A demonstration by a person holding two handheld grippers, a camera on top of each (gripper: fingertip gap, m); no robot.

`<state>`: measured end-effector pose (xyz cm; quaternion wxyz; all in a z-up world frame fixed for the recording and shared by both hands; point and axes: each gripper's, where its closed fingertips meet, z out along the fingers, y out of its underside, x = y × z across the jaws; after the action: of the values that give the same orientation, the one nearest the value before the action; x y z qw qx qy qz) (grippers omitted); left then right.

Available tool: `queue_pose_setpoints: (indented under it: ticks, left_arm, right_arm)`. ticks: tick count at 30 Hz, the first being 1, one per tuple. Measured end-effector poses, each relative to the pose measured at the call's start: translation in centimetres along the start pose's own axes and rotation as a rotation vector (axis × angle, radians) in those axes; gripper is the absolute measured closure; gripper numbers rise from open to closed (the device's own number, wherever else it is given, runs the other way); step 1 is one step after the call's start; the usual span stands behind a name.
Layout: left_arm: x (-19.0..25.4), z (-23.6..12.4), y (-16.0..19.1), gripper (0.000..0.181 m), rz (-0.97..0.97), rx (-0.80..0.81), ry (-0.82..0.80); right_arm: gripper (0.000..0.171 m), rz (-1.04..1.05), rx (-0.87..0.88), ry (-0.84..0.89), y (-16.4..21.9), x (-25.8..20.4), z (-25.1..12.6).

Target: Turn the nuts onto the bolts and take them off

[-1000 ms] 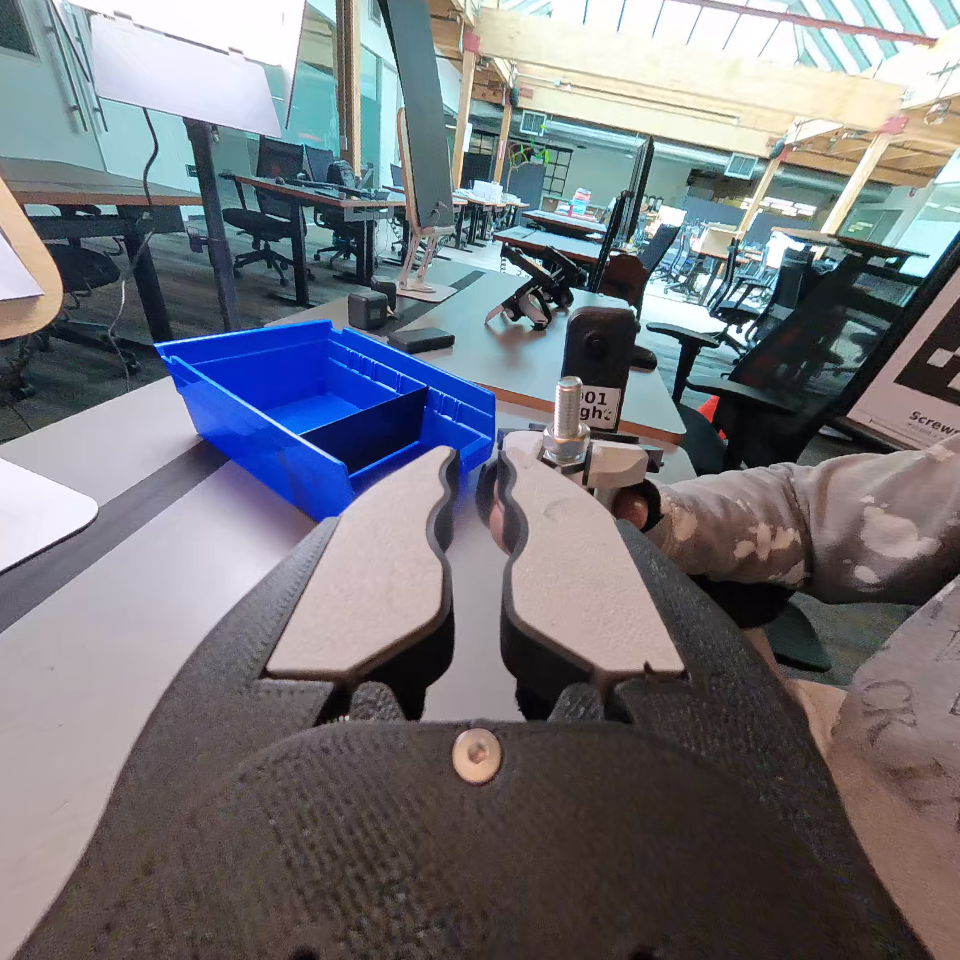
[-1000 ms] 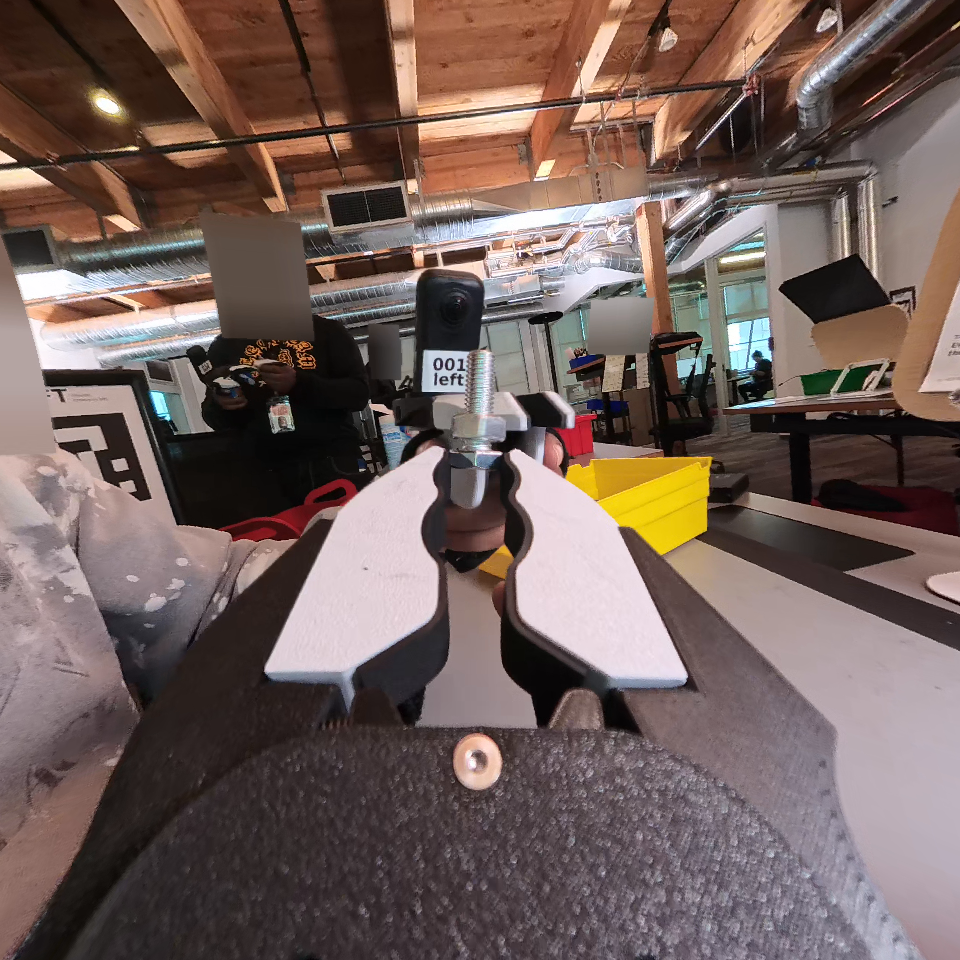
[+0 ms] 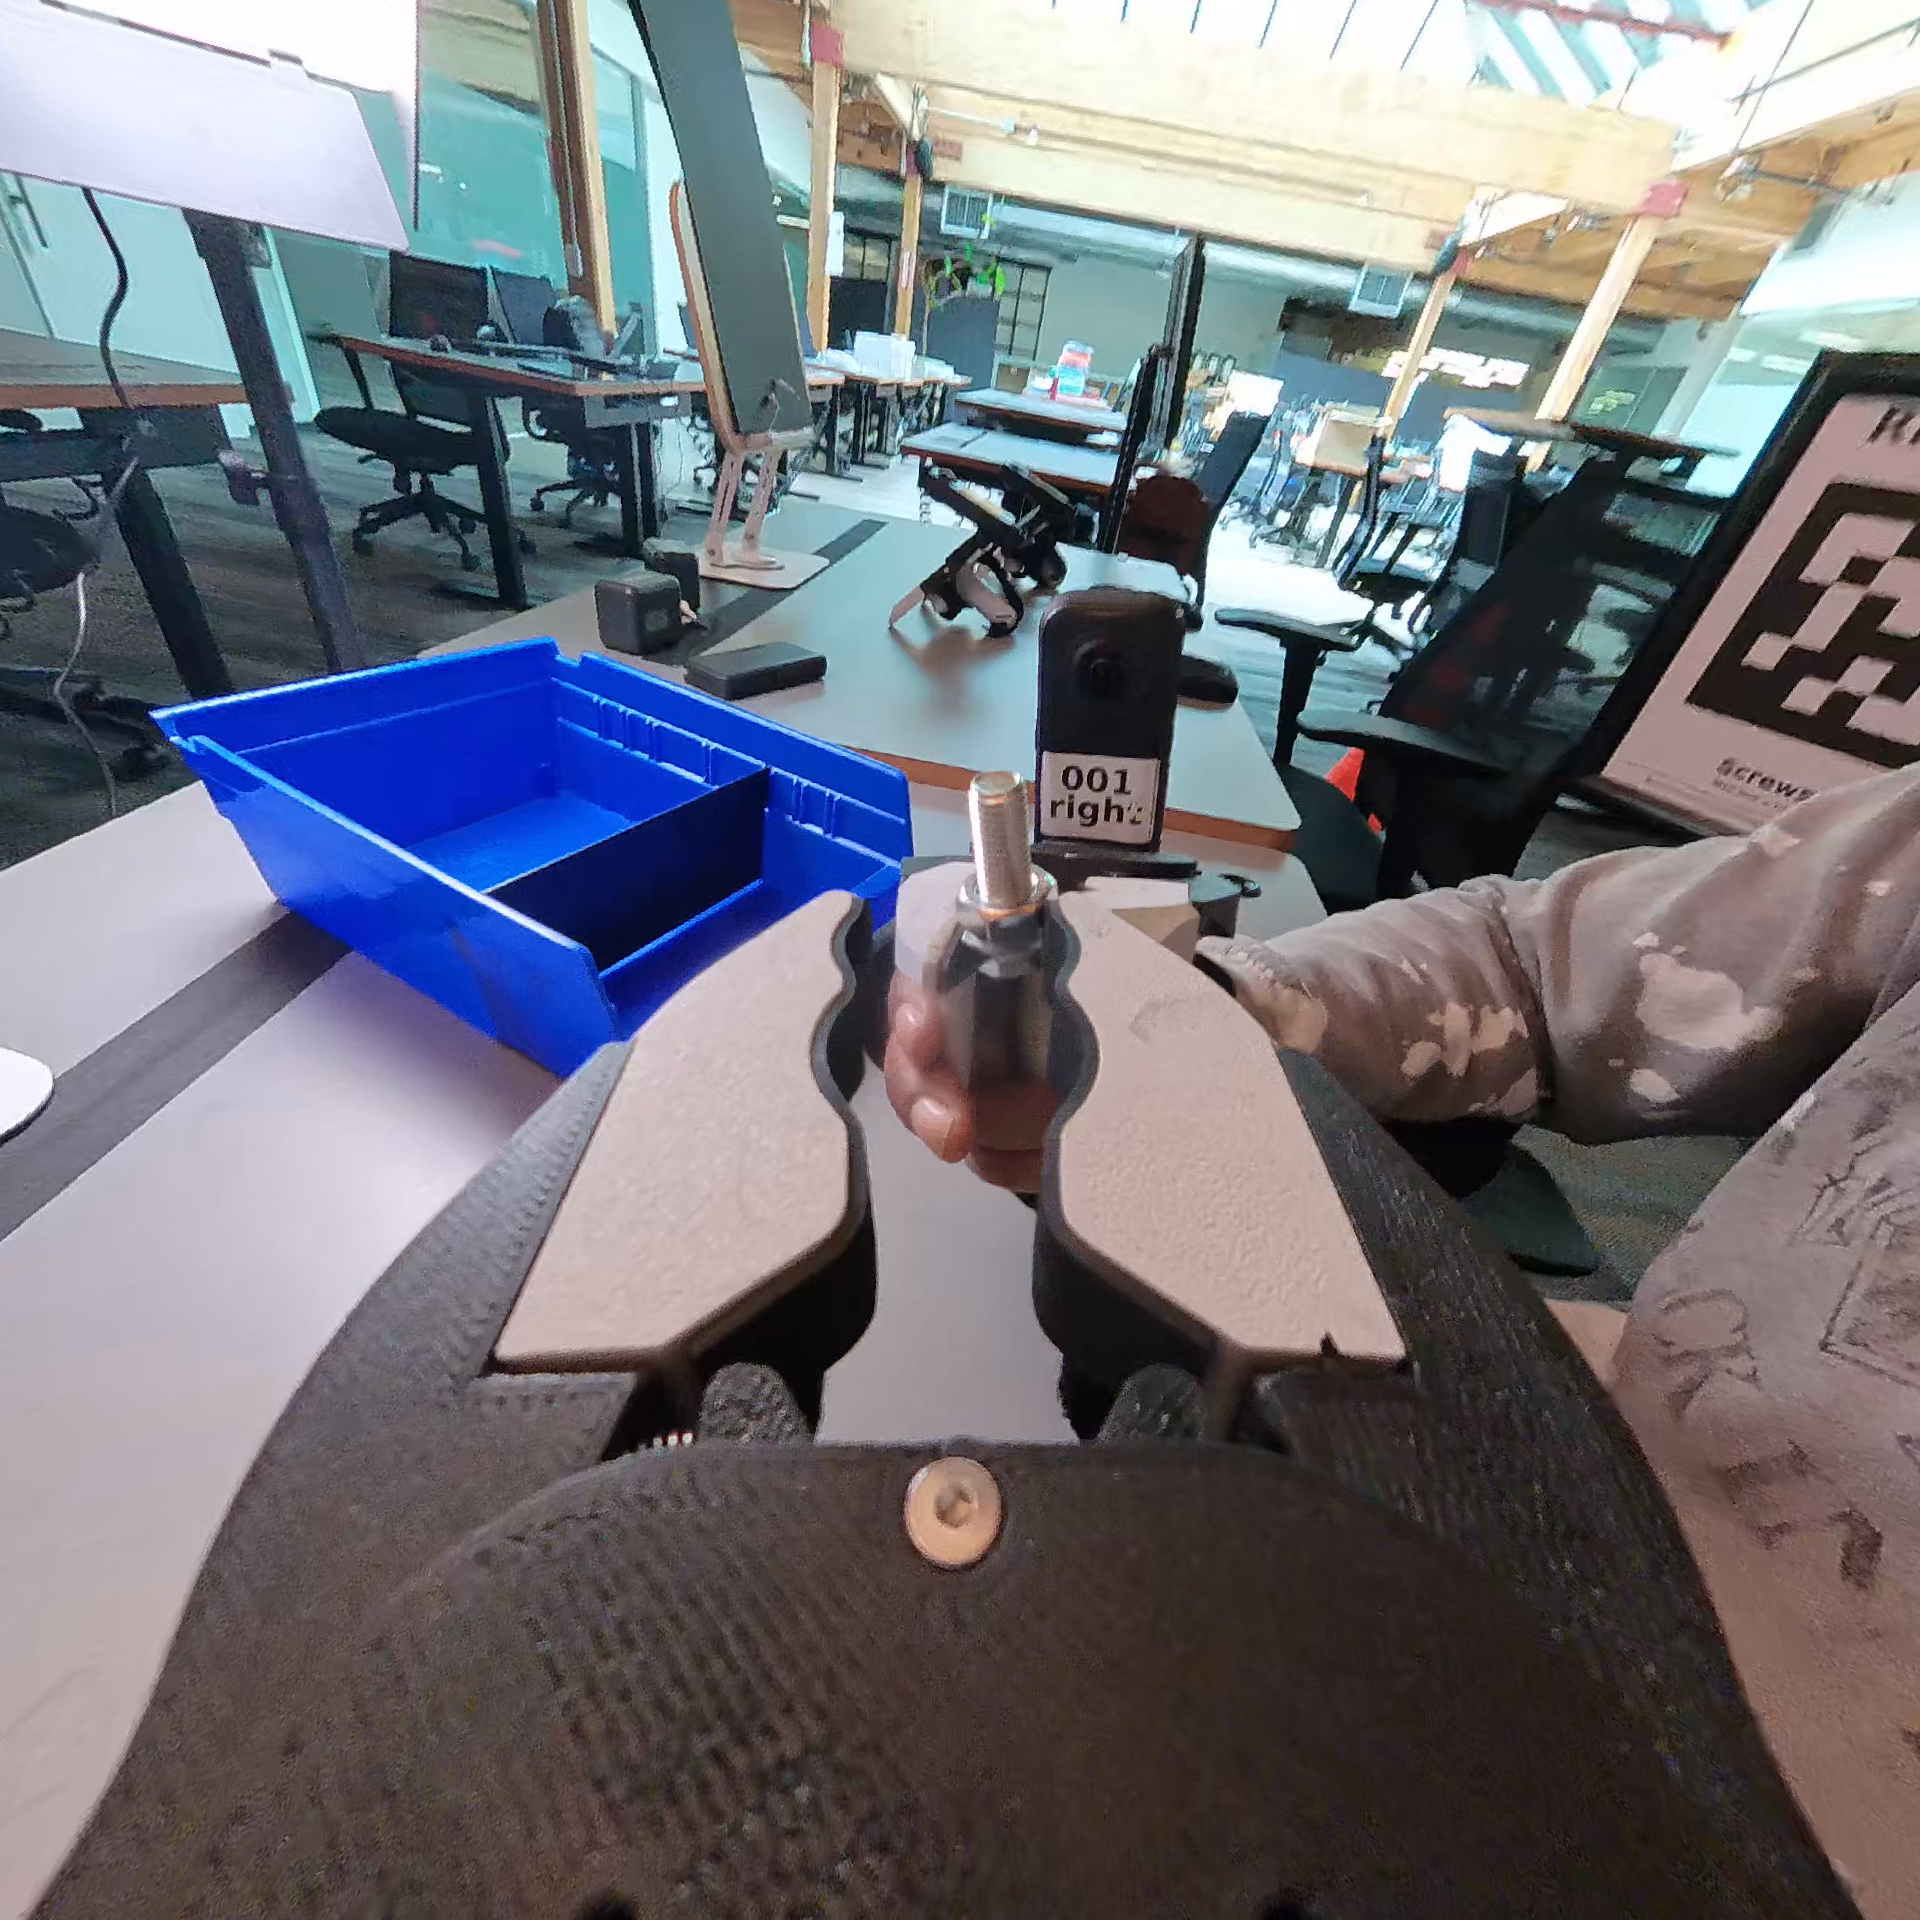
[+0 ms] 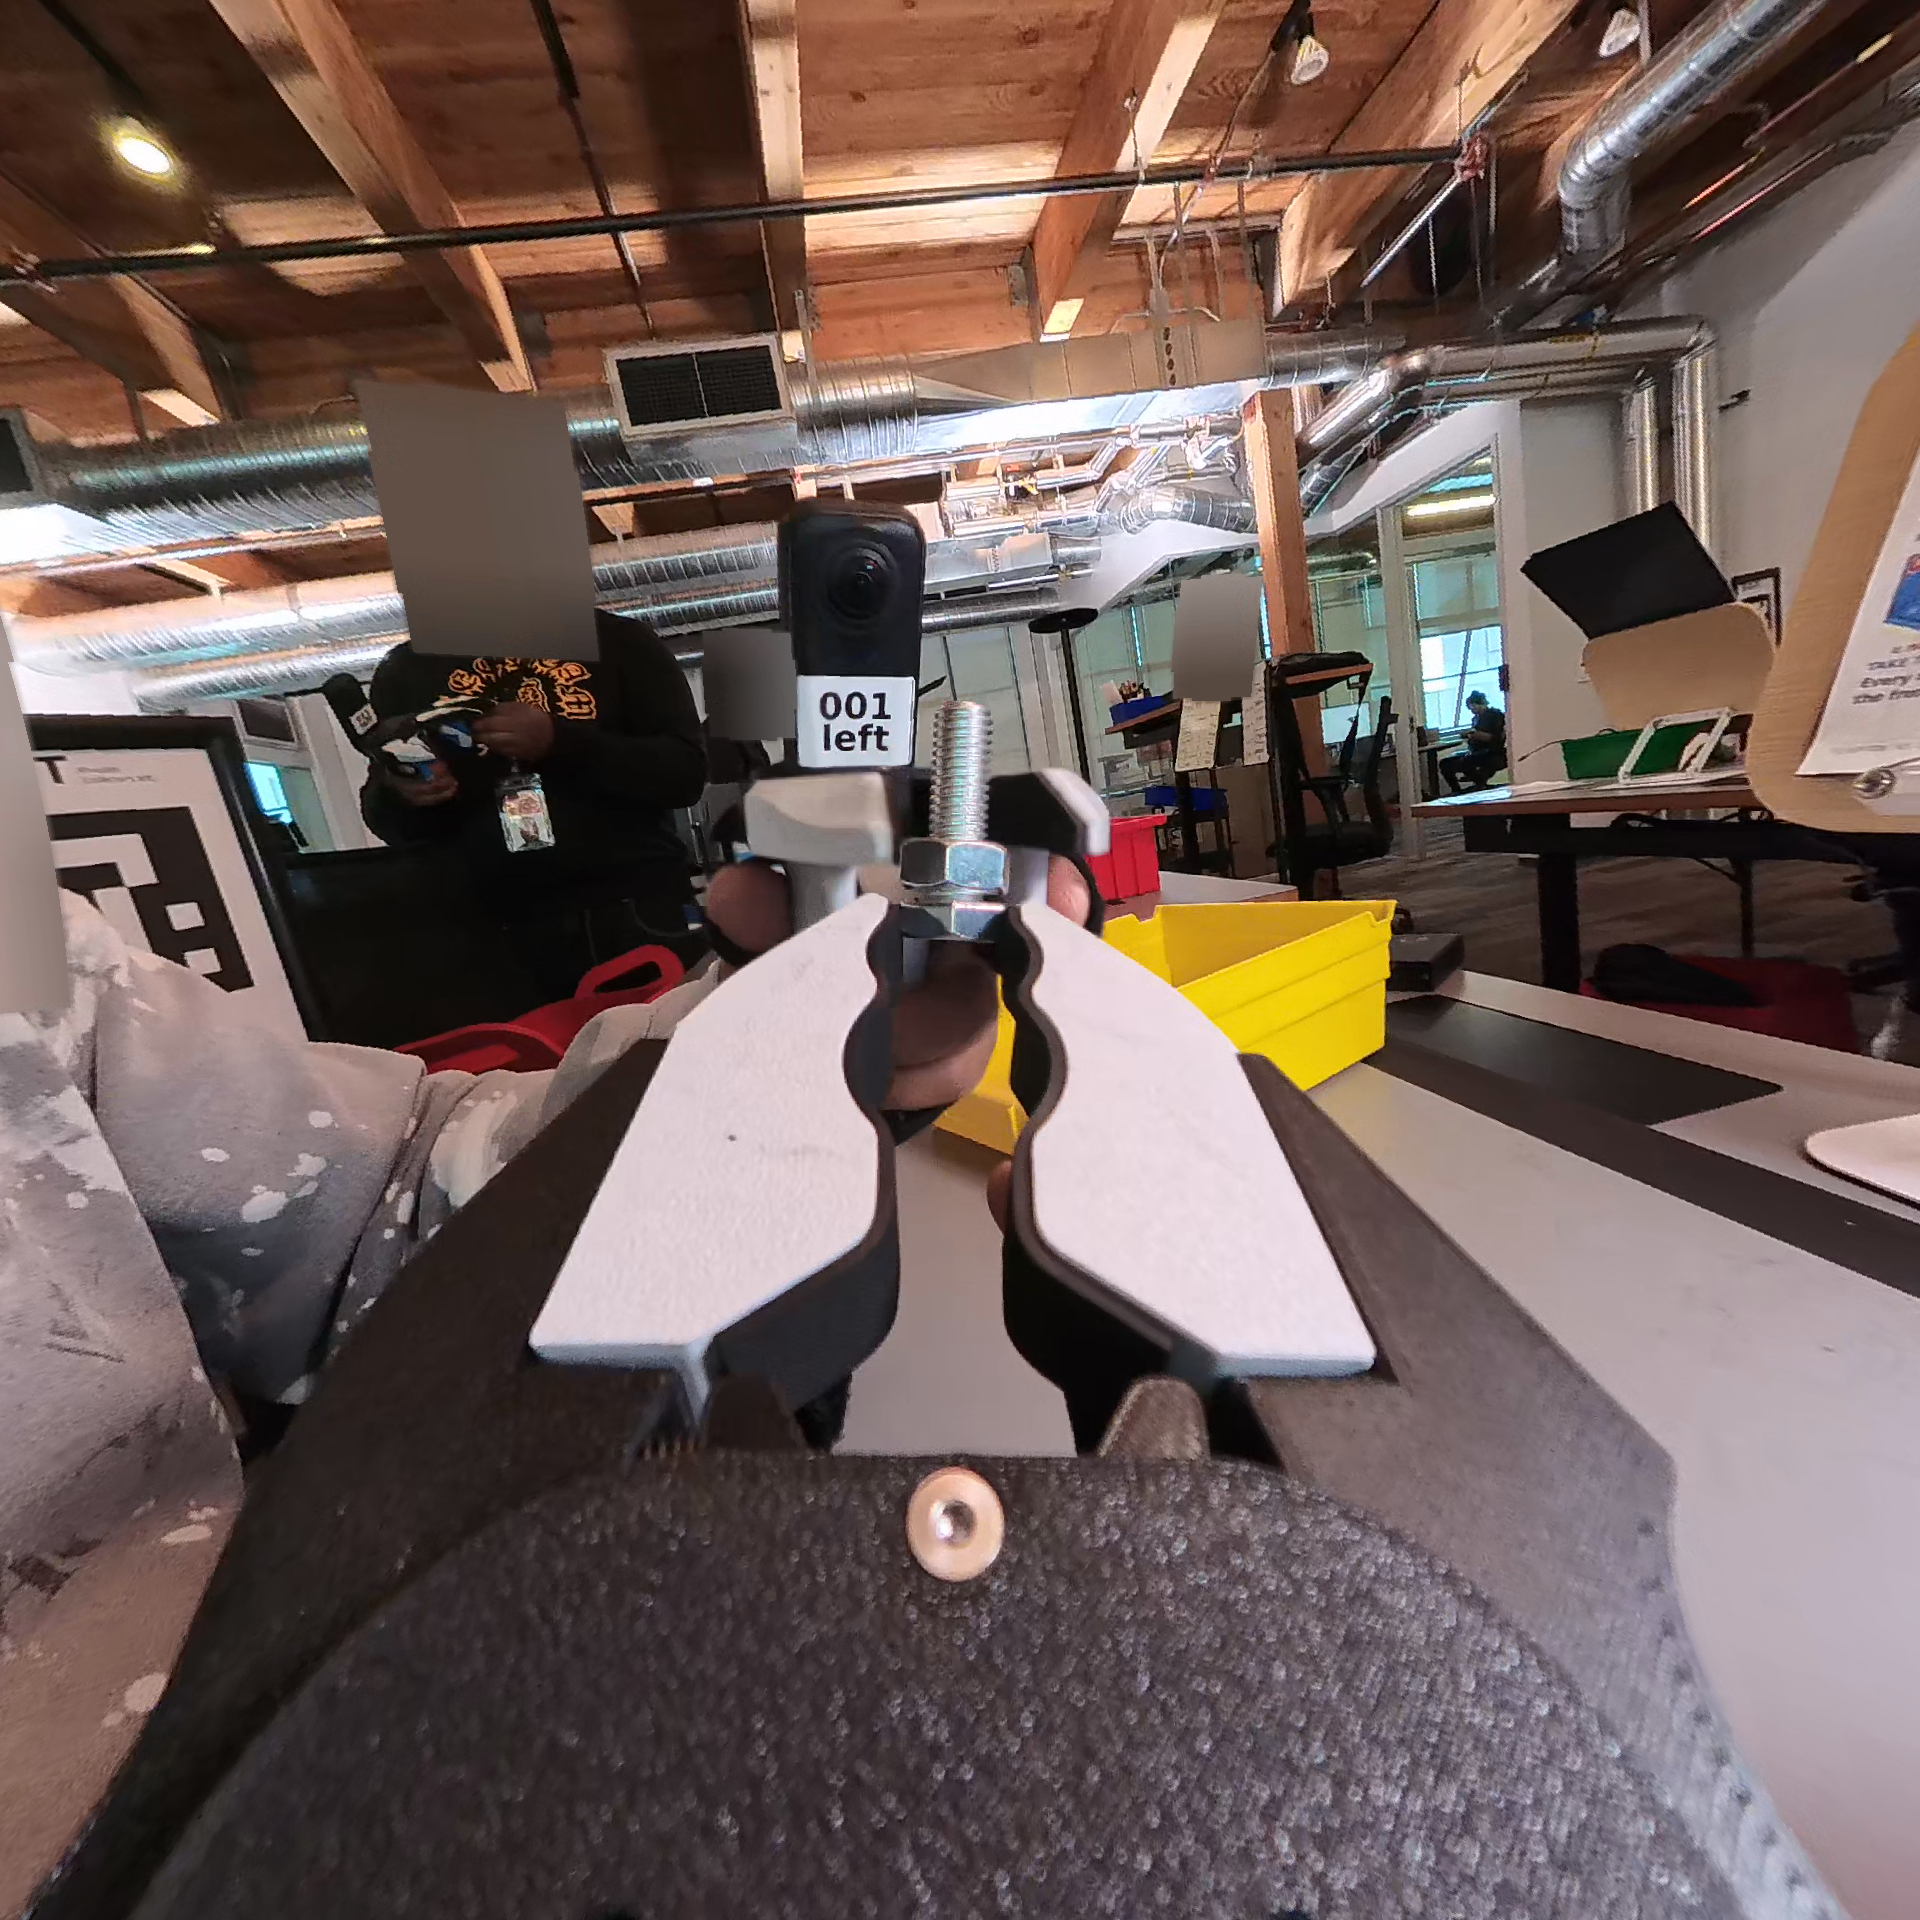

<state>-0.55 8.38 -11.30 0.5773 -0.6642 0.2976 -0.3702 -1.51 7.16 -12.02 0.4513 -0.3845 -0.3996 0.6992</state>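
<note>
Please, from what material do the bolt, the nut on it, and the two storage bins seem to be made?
The bolt looks like bright plated steel: silvery, with shiny threads. The nut seems to be the same metal, with glinting hexagonal faces. The blue bin and the yellow bin look like moulded plastic: uniform saturated colour, a slight gloss, thin walls with moulded ribs. The exact alloy or polymer cannot be told.

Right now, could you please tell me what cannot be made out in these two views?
- Head of the bolt: right wrist view, mostly hidden between the fingers of the right gripper.
- The nut: left wrist view, blurred; whether the left gripper clamps it is unclear.
- Inside of the yellow bin: right wrist view, hidden by its wall and the gripper.
</note>
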Motion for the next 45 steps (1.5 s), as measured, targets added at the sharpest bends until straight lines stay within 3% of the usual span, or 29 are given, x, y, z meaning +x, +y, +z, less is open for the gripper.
queue_pose_setpoints:
  ticks: [1,2,4,13,16,23,27,31,34,39,45]
  left_arm:
    - [-0.2,0.0,0.1,0.15,0.013,-0.004,-0.013]
    - [-1.1,-0.3,0.1,0.164,0.015,-0.011,-0.067]
    - [-2.1,-0.9,0.1,0.163,0.037,-0.015,-0.125]
    - [-0.1,0.0,0.0,0.149,0.017,0.002,-0.012]
    - [-1.8,-0.5,0.1,0.163,0.036,-0.017,-0.119]
    - [-3.7,-2.3,-1.1,0.168,0.023,0.059,-0.213]
    - [-5.7,-4.1,-2.2,0.181,0.011,0.127,-0.32]
    - [-7.2,-5.9,-3.1,0.181,-0.01,0.18,-0.394]
    - [-7.8,-6.9,-3.5,0.181,-0.028,0.197,-0.419]
    - [-7.8,-8.5,-4.6,0.181,0.0,0.212,-0.454]
    - [-8.1,-10.6,-6.1,0.181,0.041,0.233,-0.502]
  right_arm:
    - [0.153,0.0,0.004,0.004,-0.1,0.0,0.0]
    - [0.154,0.0,0.014,0.001,-0.2,0.0,-0.1]
    - [0.153,0.005,0.02,-0.014,-0.6,-0.1,-0.3]
    - [0.153,-0.002,-0.003,0.001,-0.1,0.0,0.0]
    - [0.153,0.004,0.01,-0.01,-0.4,-0.1,-0.2]
    - [0.153,-0.014,-0.018,0.091,-0.7,1.8,-0.6]
    - [0.153,-0.063,-0.115,0.372,-3.0,7.6,-3.0]
    - [0.153,-0.133,-0.298,0.736,-6.6,15.8,-7.8]
    - [0.153,-0.111,-0.479,0.917,-7.5,22.3,-10.7]
    - [0.153,0.012,-0.823,1.137,-4.0,31.7,-16.2]
    - [0.153,0.13,-1.127,1.268,1.2,36.8,-21.5]
